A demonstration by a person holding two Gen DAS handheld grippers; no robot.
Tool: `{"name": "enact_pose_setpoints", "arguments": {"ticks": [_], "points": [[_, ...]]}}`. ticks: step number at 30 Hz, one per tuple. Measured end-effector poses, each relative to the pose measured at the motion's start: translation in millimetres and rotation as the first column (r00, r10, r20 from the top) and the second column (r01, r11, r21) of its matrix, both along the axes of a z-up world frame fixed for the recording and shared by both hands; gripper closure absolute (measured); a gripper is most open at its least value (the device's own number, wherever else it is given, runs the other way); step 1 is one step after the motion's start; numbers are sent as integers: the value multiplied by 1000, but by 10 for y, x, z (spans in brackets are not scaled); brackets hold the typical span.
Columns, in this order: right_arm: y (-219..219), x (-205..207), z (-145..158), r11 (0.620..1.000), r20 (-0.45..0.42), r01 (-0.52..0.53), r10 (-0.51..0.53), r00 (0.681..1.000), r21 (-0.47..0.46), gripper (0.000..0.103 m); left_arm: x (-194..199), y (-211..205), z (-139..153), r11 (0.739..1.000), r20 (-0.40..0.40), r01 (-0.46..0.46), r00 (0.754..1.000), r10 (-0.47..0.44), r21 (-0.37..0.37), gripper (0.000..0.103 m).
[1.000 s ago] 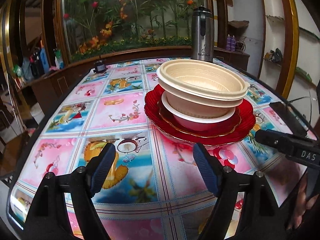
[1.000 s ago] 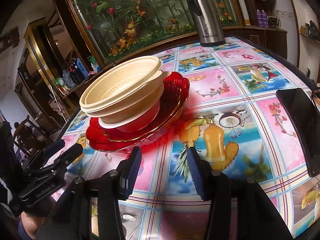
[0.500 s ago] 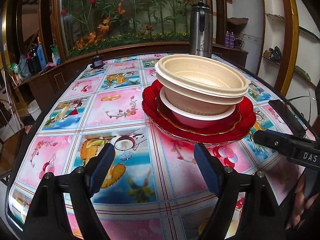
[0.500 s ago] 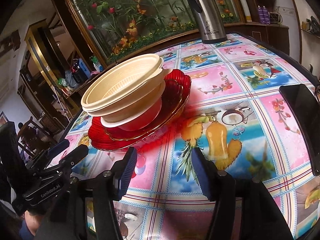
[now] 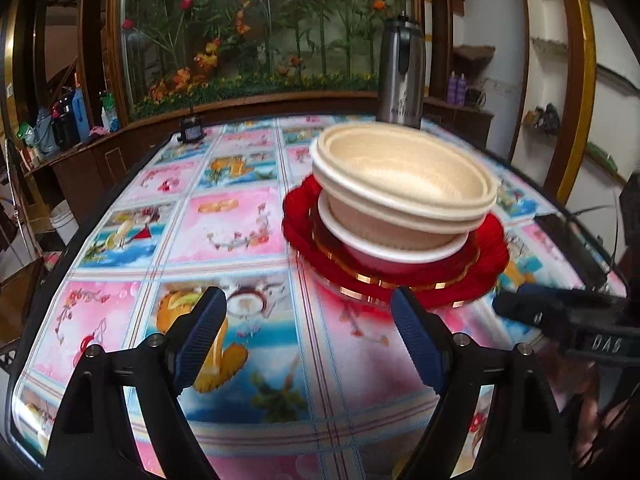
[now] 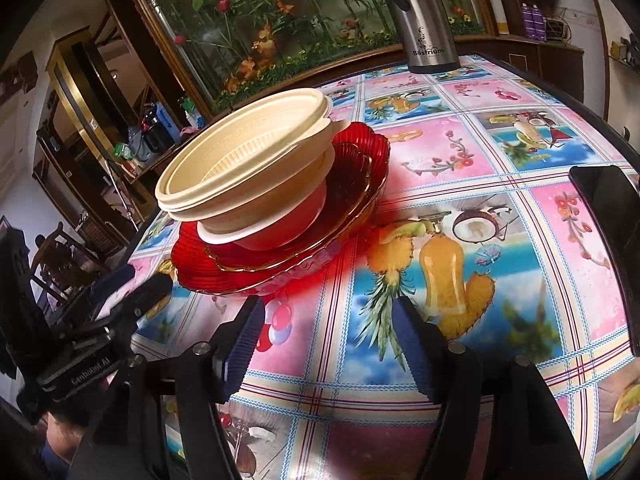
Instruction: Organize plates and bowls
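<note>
Steel flask [image 6: 424, 16] labelled "Bestrium"; right gripper [image 5: 560, 320] body reads "DAS"; left gripper [image 6: 92, 364] body reads "GenRobot.AI".

Stacked bowls [image 6: 256, 168] on red plates [image 6: 352, 200]

- Steel thermos jug [image 6: 424, 20] upright at the worktop's [image 6: 460, 240] far edge.
- Black phone [image 6: 608, 200] flat on the fruit-print cloth.
- Small black gadget [image 5: 191, 130], far side.

Left wrist view: low over near table [image 5: 240, 232] edge, facing the stacked dishes [image 5: 400, 200] ahead-right. Right wrist view: same edge, dishes [image 6: 256, 184] ahead-left, close. Both share dishes, steel flask [image 5: 401, 76], flowered backdrop.
</note>
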State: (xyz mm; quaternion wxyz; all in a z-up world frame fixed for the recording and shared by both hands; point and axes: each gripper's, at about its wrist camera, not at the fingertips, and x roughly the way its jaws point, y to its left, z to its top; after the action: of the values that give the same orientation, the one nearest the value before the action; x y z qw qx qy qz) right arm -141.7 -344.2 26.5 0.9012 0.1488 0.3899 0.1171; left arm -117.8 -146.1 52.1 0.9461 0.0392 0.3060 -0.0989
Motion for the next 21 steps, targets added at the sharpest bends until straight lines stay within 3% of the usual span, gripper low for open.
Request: {"name": "enact_pose_setpoints", "arguments": {"ticks": [5, 11, 15, 21], "points": [[16, -13, 8, 1000, 10, -16, 16, 1000, 1, 30, 60, -24, 44, 998, 1, 59, 998, -59, -30, 15], [22, -16, 6, 1000, 13, -20, 20, 1000, -1, 30, 70, -91, 61, 998, 8, 61, 998, -61, -6, 15], [30, -15, 2, 1000, 12, -25, 25, 1000, -2, 30, 40, -88, 110, 995, 33, 92, 995, -91, -34, 15], [21, -38, 12, 1000, 21, -22, 22, 1000, 2, 30, -6, -195, 91, 995, 40, 42, 998, -46, 86, 15]]}}
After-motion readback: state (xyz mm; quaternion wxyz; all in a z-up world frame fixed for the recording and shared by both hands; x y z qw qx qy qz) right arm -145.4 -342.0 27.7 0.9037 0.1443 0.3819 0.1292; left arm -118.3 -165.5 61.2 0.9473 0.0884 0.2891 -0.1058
